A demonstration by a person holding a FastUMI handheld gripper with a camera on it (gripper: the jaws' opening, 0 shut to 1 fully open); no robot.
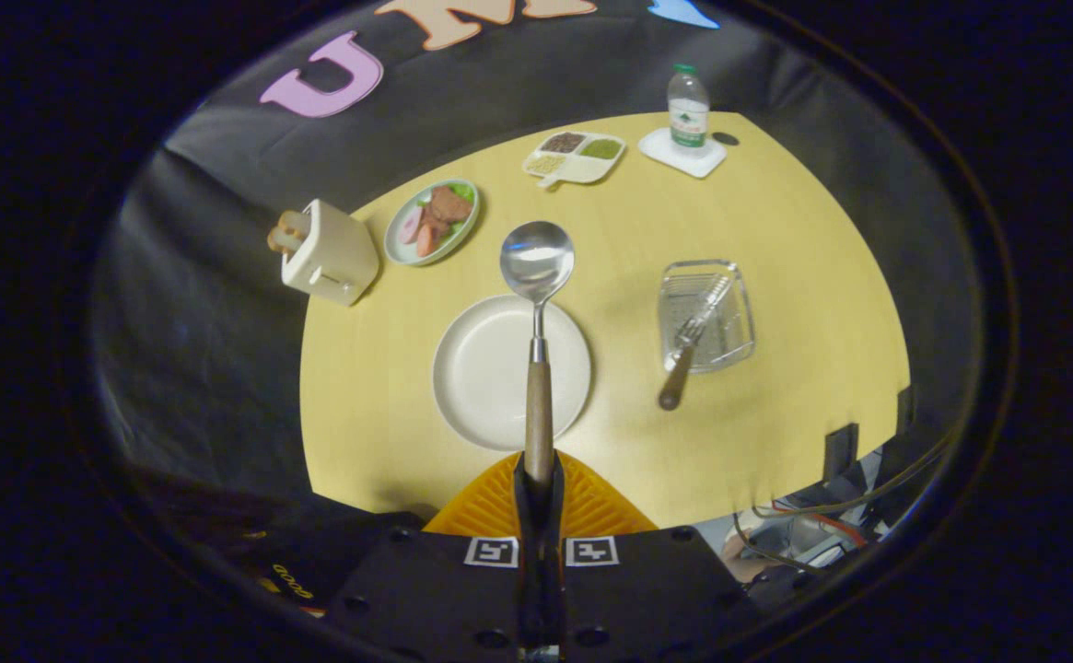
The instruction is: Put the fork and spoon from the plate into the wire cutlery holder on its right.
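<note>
With the fingers (539, 479) clamped on the handle of the spoon (537, 304), whose long axis runs straight ahead above the plate (476, 368), the holder (707, 318), already carrying the fork (691, 345), lies to their right.

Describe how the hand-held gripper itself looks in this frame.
The hand-held gripper has a flat black body plate with round screw holes, two square black-and-white tag markers side by side near its front, and ribbed, wedge-shaped fingers that taper forward to a point.
</note>
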